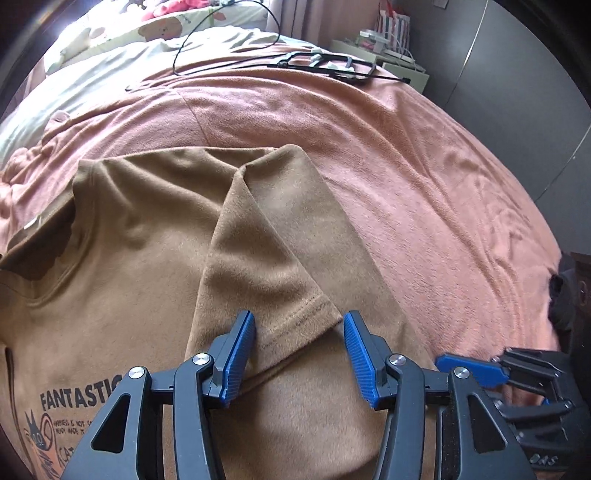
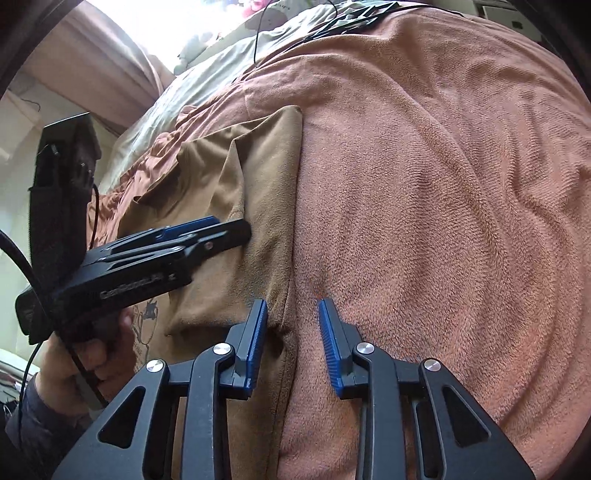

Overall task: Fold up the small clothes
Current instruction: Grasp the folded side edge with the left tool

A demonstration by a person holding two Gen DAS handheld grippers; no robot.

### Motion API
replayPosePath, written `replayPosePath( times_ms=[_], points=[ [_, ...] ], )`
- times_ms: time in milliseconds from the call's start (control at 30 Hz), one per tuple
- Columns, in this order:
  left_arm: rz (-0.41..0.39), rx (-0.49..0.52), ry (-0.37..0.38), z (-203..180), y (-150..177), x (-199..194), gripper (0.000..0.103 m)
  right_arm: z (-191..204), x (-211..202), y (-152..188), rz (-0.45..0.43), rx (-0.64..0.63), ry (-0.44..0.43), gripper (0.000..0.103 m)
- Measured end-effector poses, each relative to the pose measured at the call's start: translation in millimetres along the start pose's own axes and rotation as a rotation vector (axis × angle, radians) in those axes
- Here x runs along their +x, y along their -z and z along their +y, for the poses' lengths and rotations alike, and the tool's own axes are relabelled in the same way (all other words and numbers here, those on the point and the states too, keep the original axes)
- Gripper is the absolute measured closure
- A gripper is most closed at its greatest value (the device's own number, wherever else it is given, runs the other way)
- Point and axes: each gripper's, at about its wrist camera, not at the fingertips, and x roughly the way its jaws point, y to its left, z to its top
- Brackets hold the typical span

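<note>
A brown T-shirt [image 1: 140,266] with a "FANTASTIC" cat print lies flat on the pink blanket [image 1: 424,177]. Its sleeve [image 1: 266,266] is folded inward across the body. My left gripper [image 1: 299,332] is open, its blue pads on either side of the sleeve's stitched hem, holding nothing. In the right wrist view, the right gripper [image 2: 291,321] is open and low over the shirt's [image 2: 258,192] side edge, one pad over brown cloth and the other over blanket [image 2: 443,221]. Each view shows the other gripper: the right [image 1: 465,369] and the left [image 2: 229,227], the latter held by a hand [image 2: 85,354].
Black cables and a black frame-like object [image 1: 325,64] lie at the far end of the bed. A pale green sheet [image 1: 92,74] and a patterned pillow [image 1: 162,26] lie beyond the blanket. A nightstand [image 1: 388,55] and grey wardrobe doors [image 1: 517,74] stand to the right.
</note>
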Motion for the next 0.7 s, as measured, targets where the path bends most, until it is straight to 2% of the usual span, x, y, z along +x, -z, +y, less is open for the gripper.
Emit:
replayPosePath(
  times_ms=[33, 100, 167, 333, 500, 700],
  points=[
    [-0.006, -0.006, -0.025, 0.0, -0.1, 1.1, 0.055, -1.6, -1.0, 1.0, -0.002, -0.002, -0.002, 0.077],
    [-0.01, -0.017, -0.054, 2.5, -1.6, 1.5, 0.084, -2.4, -1.5, 2.1, -0.003, -0.006, -0.001, 0.078],
    [-0.013, -0.032, -0.06, 10.2, -4.0, -2.1, 0.094, -1.5, -4.1, 3.0, 0.002, -0.008, 0.006, 0.078],
    [-0.051, -0.062, -0.072, 40.3, -5.1, -20.9, 0.095, 11.8, -5.0, -5.7, 0.025, -0.025, 0.051, 0.078],
    [-0.063, -0.104, -0.086, 71.4, -8.3, -30.9, 0.095, 25.9, -11.6, -25.0, -0.006, -0.041, 0.08, 0.077],
    [-0.063, -0.17, -0.085, 102.1, -8.4, -28.7, 0.095, 35.0, 13.6, -48.1, 0.02, -0.072, 0.127, 0.077]
  ],
)
